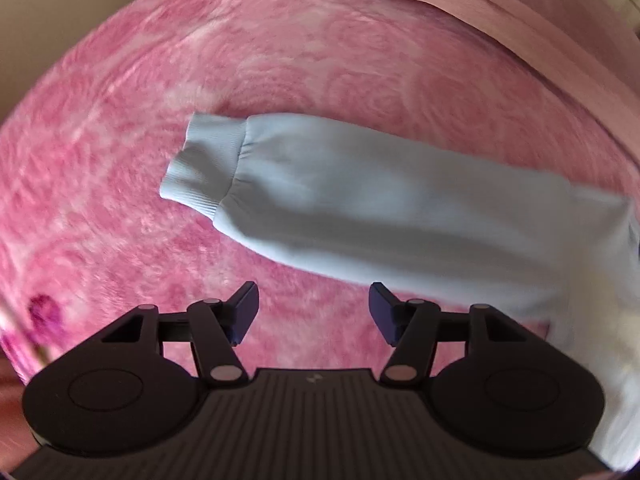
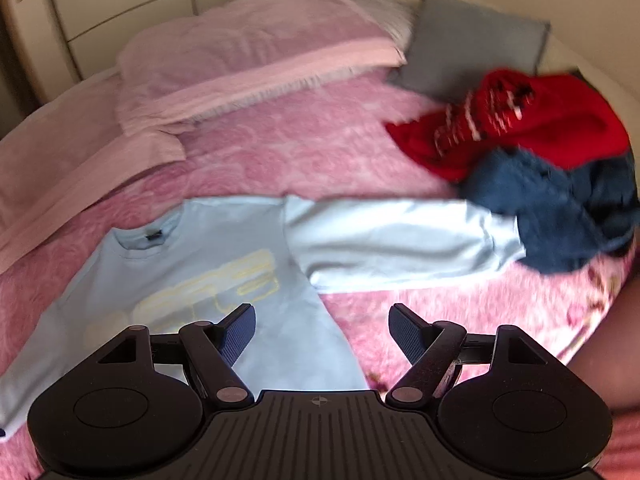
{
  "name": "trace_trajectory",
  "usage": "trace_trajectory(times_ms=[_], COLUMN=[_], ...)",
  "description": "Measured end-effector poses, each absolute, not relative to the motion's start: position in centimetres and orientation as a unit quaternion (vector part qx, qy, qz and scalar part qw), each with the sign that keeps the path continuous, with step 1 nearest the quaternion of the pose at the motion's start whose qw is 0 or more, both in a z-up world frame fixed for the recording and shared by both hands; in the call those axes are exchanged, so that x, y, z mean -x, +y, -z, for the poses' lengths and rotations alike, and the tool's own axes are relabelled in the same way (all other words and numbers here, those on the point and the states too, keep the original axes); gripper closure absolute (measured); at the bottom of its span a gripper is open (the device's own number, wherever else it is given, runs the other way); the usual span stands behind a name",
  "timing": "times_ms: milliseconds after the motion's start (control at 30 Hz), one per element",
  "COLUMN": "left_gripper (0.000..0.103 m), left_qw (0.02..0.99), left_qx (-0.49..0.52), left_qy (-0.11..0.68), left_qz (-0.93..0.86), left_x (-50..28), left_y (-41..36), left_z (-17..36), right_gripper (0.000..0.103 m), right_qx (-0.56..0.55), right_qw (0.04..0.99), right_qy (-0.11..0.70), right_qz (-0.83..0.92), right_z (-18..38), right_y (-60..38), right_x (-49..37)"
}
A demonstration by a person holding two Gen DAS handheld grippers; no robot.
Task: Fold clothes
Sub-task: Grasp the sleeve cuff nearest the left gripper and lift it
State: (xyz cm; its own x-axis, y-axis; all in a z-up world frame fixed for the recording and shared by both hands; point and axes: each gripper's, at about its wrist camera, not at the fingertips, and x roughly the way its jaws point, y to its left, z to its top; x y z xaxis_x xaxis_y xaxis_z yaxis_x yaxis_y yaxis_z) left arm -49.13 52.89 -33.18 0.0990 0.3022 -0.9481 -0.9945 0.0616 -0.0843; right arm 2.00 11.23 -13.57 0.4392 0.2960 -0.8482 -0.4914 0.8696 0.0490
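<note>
Right wrist: pink bedspread (image 2: 320,140), pillow (image 2: 240,52), grey cushion (image 2: 472,40).

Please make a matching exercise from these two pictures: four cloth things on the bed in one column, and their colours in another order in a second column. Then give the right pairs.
Things:
1. sweatshirt spread flat on the bed
2. crumpled garment with white pattern
3. garment lying over the sweatshirt's sleeve end
4. cushion near the wall

Colours:
A. grey
B. red
C. light blue
D. dark blue

Right pairs: 1-C, 2-B, 3-D, 4-A
</note>
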Motion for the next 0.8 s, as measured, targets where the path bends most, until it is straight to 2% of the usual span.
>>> trace_trajectory(times_ms=[367,533,600,633,667,800], left_gripper=[0.048,0.051,0.07,0.085,0.095,0.097], left_qw=[0.546,0.552,0.563,0.569,0.575,0.636], left_qx=[0.557,0.553,0.528,0.514,0.502,0.447], left_qy=[0.237,0.202,0.206,0.211,0.215,0.215], left_qz=[-0.579,-0.591,-0.601,-0.606,-0.609,-0.591], left_x=[55.6,56.1,55.7,55.5,55.2,50.8], left_y=[56.1,56.1,56.1,56.1,56.1,55.3], left_z=[37.0,38.1,38.1,38.0,37.8,34.7], right_gripper=[0.026,0.026,0.026,0.026,0.026,0.026], right_qx=[0.115,0.121,0.123,0.124,0.125,0.131], right_qw=[0.779,0.77,0.769,0.77,0.772,0.774], right_qy=[0.561,0.568,0.566,0.564,0.562,0.564], right_qz=[-0.254,-0.265,-0.27,-0.271,-0.27,-0.258], right_z=[24.7,27.9,28.8,29.3,29.7,30.9], right_y=[16.1,17.8,18.0,17.9,17.7,16.3], right_x=[0.5,0.1,-0.5,-0.8,-1.1,-2.8])
